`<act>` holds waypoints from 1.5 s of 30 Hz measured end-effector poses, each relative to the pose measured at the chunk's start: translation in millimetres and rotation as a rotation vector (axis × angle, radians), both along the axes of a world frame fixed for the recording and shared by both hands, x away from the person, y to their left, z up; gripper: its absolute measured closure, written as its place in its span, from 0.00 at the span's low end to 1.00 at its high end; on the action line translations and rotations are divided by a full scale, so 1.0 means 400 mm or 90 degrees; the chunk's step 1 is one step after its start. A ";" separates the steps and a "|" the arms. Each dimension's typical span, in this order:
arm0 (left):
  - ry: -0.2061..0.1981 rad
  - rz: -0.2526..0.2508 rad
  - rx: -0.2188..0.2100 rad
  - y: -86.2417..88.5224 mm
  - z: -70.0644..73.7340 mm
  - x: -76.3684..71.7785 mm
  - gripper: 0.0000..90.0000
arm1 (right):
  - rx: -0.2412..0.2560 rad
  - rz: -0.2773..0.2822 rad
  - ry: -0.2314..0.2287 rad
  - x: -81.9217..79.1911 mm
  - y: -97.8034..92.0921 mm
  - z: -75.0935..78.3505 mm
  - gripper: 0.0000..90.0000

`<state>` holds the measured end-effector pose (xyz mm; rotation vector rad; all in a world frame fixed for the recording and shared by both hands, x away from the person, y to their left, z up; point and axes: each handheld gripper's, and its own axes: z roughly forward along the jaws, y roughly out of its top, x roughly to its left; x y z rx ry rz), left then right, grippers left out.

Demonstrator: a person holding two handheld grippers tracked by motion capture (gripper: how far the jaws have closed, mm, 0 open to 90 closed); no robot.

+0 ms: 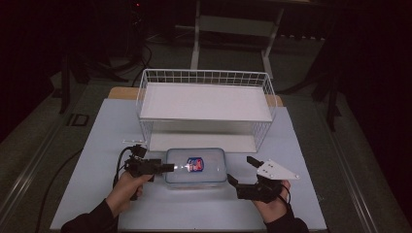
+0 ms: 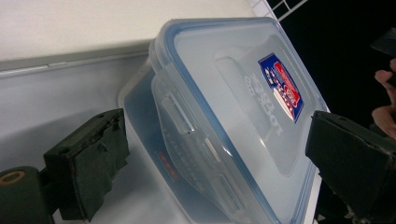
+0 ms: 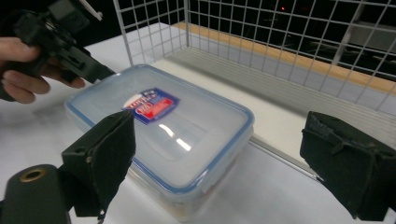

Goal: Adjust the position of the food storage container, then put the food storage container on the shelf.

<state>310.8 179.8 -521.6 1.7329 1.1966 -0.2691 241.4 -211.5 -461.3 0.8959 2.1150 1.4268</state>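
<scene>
I take the clear rectangular plastic food box with the blue-rimmed snap lid (image 1: 196, 166) as my landmark. It sits flat on the pale table (image 1: 97, 145), just in front of the white wire-mesh two-level shelf rack (image 1: 206, 104), lid on.

My left gripper (image 1: 167, 167) is at the box's left short end. In the left gripper view its jaws stand wide apart, straddling that end, one beside the side latch (image 2: 180, 114) and the other over the lid near the sticker; they are not clamped on anything. My right gripper (image 1: 241, 171) hangs off the box's right front corner, jaws spread wide and empty, near the box but apart from it.

I judge the work barely started: the box is approached from both ends, nothing is gripped or lifted, and whether the latch is snapped down I cannot tell. Taking hold, and whatever follows with lid or rack, is all left.

The lid carries a blue-and-red sticker (image 3: 152, 108) with white writing, too blurred to read. Raised lettering moulded beside it is equally unreadable.
</scene>
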 end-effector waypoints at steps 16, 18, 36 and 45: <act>0.063 0.007 -0.038 0.012 -0.025 0.012 0.19 | 0.001 -0.003 0.020 0.008 -0.007 -0.012 0.11; 0.073 0.007 -0.047 0.014 -0.029 0.015 0.25 | 0.001 -0.003 0.027 0.012 -0.007 -0.015 0.11; 0.051 -0.026 -0.082 0.029 -0.020 -0.004 0.54 | 0.063 0.008 0.216 0.088 -0.024 -0.061 0.16; -0.008 -0.059 -0.072 0.025 -0.007 -0.028 0.58 | 0.097 0.037 0.296 0.123 -0.020 -0.084 0.24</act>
